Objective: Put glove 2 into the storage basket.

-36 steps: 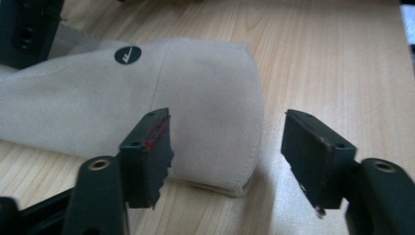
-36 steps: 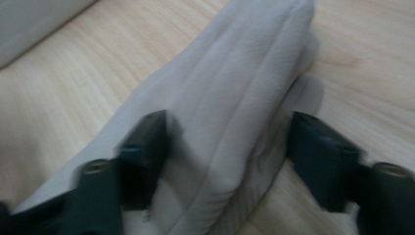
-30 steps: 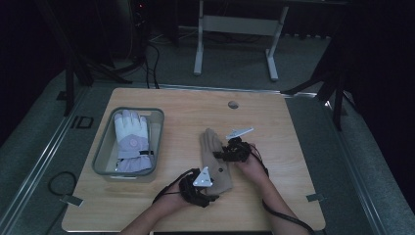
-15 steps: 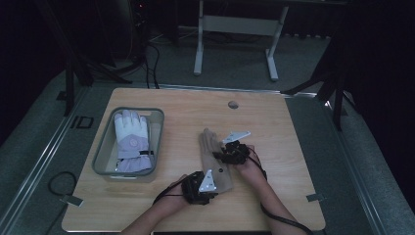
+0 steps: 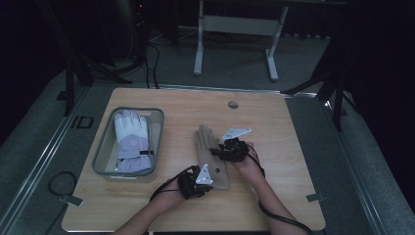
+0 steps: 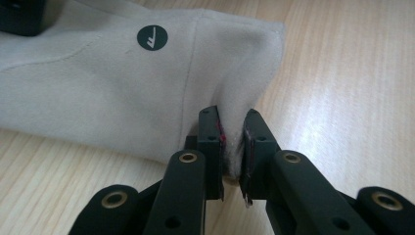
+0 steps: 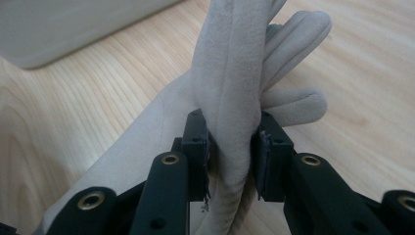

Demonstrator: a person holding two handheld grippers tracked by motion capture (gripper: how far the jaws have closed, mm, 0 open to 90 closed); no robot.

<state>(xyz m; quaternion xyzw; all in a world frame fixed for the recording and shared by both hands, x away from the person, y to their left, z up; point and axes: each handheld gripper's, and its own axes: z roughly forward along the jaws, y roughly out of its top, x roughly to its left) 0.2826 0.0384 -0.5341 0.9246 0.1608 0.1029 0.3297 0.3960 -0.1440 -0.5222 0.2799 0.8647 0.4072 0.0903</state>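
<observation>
Dim room, light wooden worktop: grey bin at the left with a white-and-lilac glove inside; beige glove flat at centre, just right of the bin. Left gripper, its jaws just closed, is clenched on the beige glove's cuff corner; right gripper is clamped on its side by the fingers, cloth bunched between the pads. Status, judged: both grasps secured, one glove binned; lifting and placing the beige glove remains.
</observation>
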